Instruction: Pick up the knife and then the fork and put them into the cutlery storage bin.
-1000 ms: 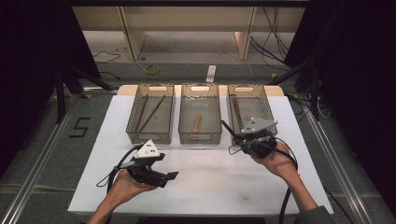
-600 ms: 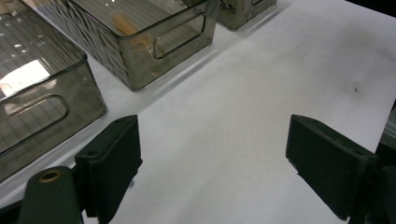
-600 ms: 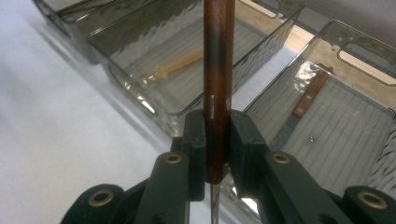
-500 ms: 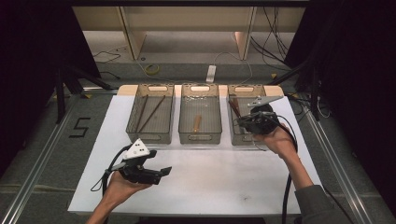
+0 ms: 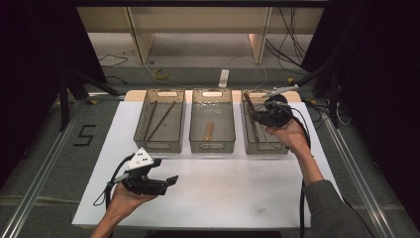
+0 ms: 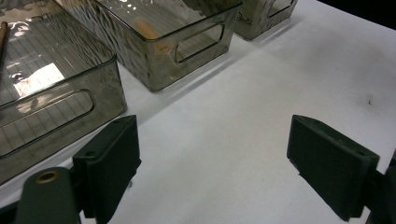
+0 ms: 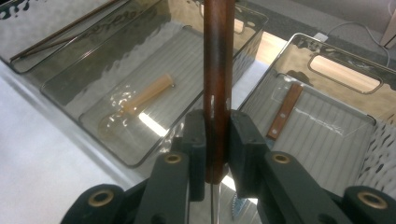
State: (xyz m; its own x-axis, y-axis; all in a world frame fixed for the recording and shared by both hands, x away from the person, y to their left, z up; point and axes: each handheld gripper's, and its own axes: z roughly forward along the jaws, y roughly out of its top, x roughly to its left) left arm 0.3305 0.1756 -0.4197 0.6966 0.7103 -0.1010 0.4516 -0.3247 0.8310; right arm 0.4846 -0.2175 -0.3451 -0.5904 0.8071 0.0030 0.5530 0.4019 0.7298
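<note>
We log the right gripper (image 7: 216, 140) clenched on a dark brown wooden handle (image 7: 217, 70), jaws pressed to either side of it. In the high view this gripper (image 5: 258, 113) hangs over the right bin (image 5: 285, 148), and the handle (image 5: 248, 102) slants up and away toward the middle bin (image 5: 212, 148). A thin metal part runs below the jaws in the right gripper view; we cannot tell what kind of tool it is.

The left gripper (image 6: 212, 163) is released, jaws set wide with only bare white table (image 6: 261, 84) between them, touching nothing. In the high view it (image 5: 171, 180) sits low over the near left part of the table (image 5: 233, 198), held in the left hand (image 5: 126, 201).

Three smoky clear bins stand in a row at the far side. The left bin (image 5: 161, 148) holds two thin dark sticks (image 5: 161, 119); the middle one holds a pale wooden piece (image 5: 209, 130).

The right gripper view adds a second brown-handled tool (image 7: 285, 111) lying on the right bin's floor. The high view alone gives the grey floor, a "5" mark (image 5: 85, 135) and cables (image 5: 161, 73) beyond the table.
</note>
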